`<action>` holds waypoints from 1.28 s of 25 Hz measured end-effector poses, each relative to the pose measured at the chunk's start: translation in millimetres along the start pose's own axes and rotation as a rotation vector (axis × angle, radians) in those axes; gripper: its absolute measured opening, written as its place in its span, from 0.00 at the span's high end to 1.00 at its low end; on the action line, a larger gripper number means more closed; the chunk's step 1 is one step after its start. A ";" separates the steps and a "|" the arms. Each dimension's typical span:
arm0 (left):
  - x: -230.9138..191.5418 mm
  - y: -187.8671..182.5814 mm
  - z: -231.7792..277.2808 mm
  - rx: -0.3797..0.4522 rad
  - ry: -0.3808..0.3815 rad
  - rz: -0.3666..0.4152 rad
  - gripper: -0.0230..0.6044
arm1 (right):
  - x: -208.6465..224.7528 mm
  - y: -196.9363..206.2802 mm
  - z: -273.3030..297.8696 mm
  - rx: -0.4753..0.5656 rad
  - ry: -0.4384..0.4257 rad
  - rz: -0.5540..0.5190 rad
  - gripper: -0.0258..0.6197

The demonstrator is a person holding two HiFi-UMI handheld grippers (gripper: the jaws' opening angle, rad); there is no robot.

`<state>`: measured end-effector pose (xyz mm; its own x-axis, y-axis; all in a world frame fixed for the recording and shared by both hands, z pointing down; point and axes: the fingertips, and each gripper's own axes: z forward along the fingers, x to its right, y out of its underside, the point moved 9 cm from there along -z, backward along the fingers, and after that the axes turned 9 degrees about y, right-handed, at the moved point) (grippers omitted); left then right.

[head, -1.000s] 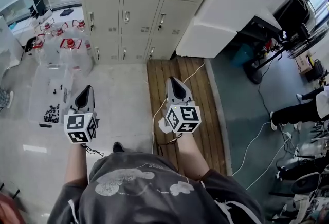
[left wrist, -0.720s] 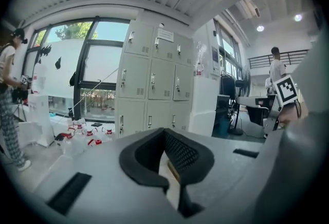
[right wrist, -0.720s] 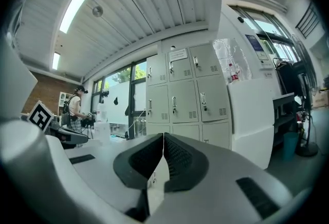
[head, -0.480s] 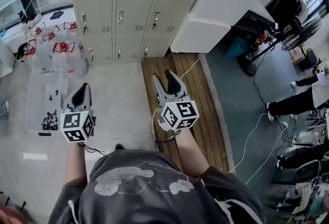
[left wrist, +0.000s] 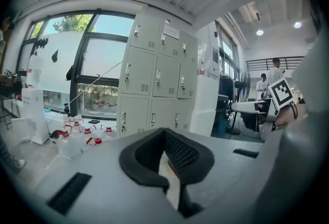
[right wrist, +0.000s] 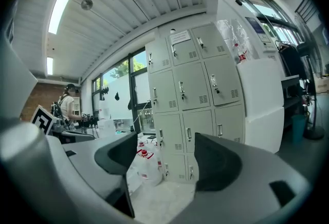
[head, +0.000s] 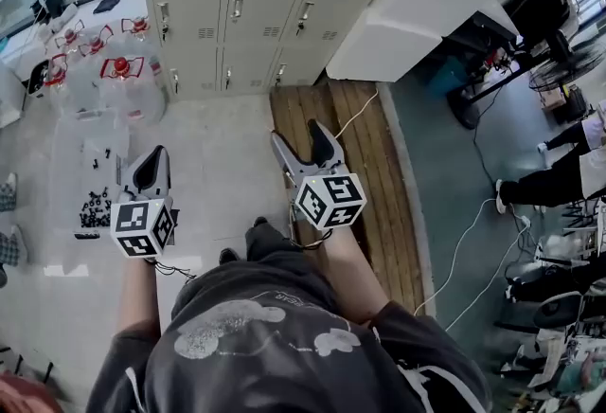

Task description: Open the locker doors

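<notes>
Closed lockers (head: 246,13) ahead; right gripper (head: 301,138), jaws just opening, empty.

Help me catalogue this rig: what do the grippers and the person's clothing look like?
Both the left gripper and right gripper have pale grey bodies and black padded jaws. Each carries a white cube printed with black square markers. Thin dark wires trail from the left one. The person wears a dark grey top with a pale print.

I see the pale grey lockers (head: 251,18) standing upright at the far side, three columns wide, every vented door shut.
</notes>
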<state>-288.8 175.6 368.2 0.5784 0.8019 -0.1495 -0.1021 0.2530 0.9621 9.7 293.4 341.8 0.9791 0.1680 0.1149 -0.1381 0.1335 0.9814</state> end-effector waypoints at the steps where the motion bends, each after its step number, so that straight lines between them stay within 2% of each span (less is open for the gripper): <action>1: -3.1 2.9 1.9 -0.007 -0.003 -0.004 0.95 | 0.0 2.7 6.3 -0.010 -0.007 -0.008 0.45; 5: -20.3 9.2 15.4 -0.032 -0.038 -0.009 0.95 | 5.0 13.8 47.7 -0.044 -0.036 -0.006 0.44; 10: -51.8 11.7 37.6 -0.072 -0.120 -0.025 0.95 | 5.7 25.5 122.6 -0.078 -0.113 0.020 0.44; 16: -87.4 0.5 92.7 -0.097 -0.223 -0.069 0.95 | 11.9 33.5 228.7 -0.149 -0.239 0.020 0.44; 21: -110.8 -16.1 144.4 -0.075 -0.276 -0.104 0.95 | 17.9 30.1 304.4 -0.183 -0.338 -0.007 0.44; 28: -134.5 -22.8 195.5 -0.076 -0.368 -0.147 0.95 | 24.4 41.9 380.0 -0.262 -0.460 -0.013 0.45; 32: -145.5 -19.6 214.7 -0.099 -0.382 -0.144 0.95 | 20.6 55.2 417.7 -0.305 -0.516 -0.039 0.45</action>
<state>-197.2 -62.2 420.1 0.8491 0.5007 -0.1681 -0.0642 0.4137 0.9081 84.7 -103.8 462.6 0.9199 -0.3282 0.2147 -0.0628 0.4170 0.9067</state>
